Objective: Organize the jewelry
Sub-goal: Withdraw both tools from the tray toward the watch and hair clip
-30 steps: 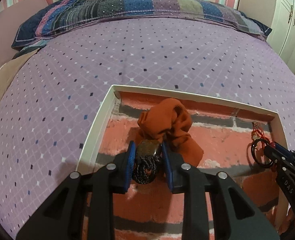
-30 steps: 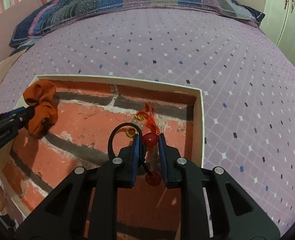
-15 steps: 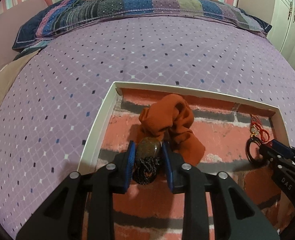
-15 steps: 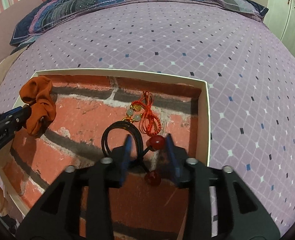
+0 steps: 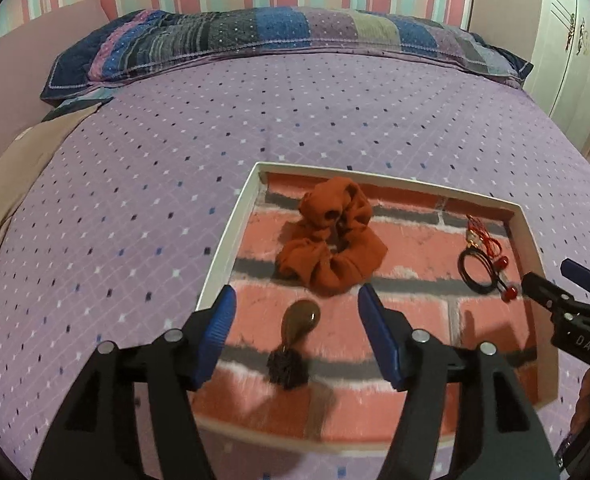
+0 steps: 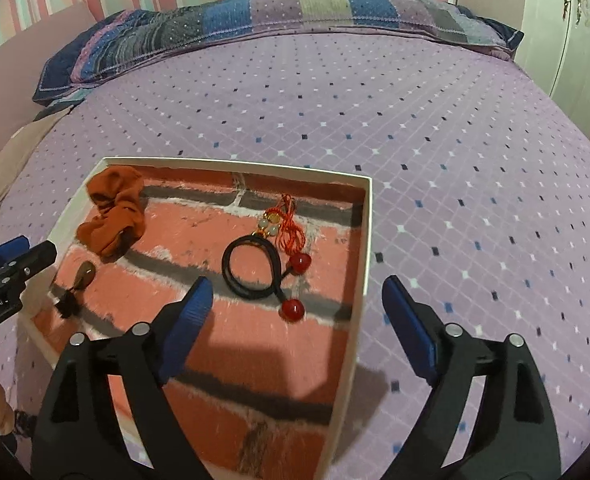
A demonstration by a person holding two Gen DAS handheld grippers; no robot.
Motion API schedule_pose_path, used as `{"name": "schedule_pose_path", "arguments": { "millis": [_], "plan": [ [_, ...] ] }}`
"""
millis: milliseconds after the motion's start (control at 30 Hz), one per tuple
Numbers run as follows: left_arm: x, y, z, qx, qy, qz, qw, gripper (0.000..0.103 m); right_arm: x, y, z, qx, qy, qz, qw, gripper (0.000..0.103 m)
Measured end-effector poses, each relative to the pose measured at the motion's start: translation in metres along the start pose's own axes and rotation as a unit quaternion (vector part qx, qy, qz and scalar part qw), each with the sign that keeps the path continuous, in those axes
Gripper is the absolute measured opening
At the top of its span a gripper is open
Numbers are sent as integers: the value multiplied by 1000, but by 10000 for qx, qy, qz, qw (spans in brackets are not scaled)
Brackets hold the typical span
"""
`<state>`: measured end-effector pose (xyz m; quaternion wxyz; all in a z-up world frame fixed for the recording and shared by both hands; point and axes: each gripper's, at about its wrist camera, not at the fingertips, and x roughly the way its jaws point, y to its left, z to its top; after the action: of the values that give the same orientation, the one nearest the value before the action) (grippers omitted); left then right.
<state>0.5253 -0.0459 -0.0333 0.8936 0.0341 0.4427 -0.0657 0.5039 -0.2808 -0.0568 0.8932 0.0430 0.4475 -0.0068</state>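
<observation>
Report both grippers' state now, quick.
Left gripper: open, holding nothing; brown pendant lies below.
Right gripper: open, holding nothing.

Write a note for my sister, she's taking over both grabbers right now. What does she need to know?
Left gripper: open, holding nothing, over the near left part of the tray.
Right gripper: open, holding nothing, over the tray's near right edge.
In the tray: the brown pendant with its dark tassel lies at the near left, the orange scrunchie behind it, the black hair tie with red beads on the right, and the red cord charm just behind that.
Done: all four pieces lie in the tray.
Left: nothing else shows on the bed; maybe just tidy their spacing.
</observation>
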Motion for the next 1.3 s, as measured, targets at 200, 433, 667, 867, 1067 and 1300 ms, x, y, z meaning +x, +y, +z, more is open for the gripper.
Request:
{"name": "schedule_pose_path", "arguments": {
  "millis": [200, 433, 667, 867, 1067, 1300],
  "plan": [
    [-44, 3, -21, -35, -258, 57, 9996, 70, -35, -9, -17, -8, -247, -79, 9997, 91],
    [-108, 10, -54, -99, -722, 155, 9972, 83, -85, -16, -44, -52, -607, -66, 9981, 96],
    [-150, 14, -88, -68, -933, 144, 9955, 90, -129, -16, -77, -242, -939, -270, 9949, 99],
    [-174, 16, -123, -32, -1083, 269, 9937, 90, -160, -19, -115, -329, -1042, -333, 9935, 99],
    [-203, 22, -159, 10, -1256, 338, 9915, 90, -185, -20, -151, -533, -1187, -496, 9903, 99],
    [-222, 31, -194, -3, -1331, 496, 9899, 90, -198, -30, -187, -561, -1215, -697, 9886, 99]
  ]
}}
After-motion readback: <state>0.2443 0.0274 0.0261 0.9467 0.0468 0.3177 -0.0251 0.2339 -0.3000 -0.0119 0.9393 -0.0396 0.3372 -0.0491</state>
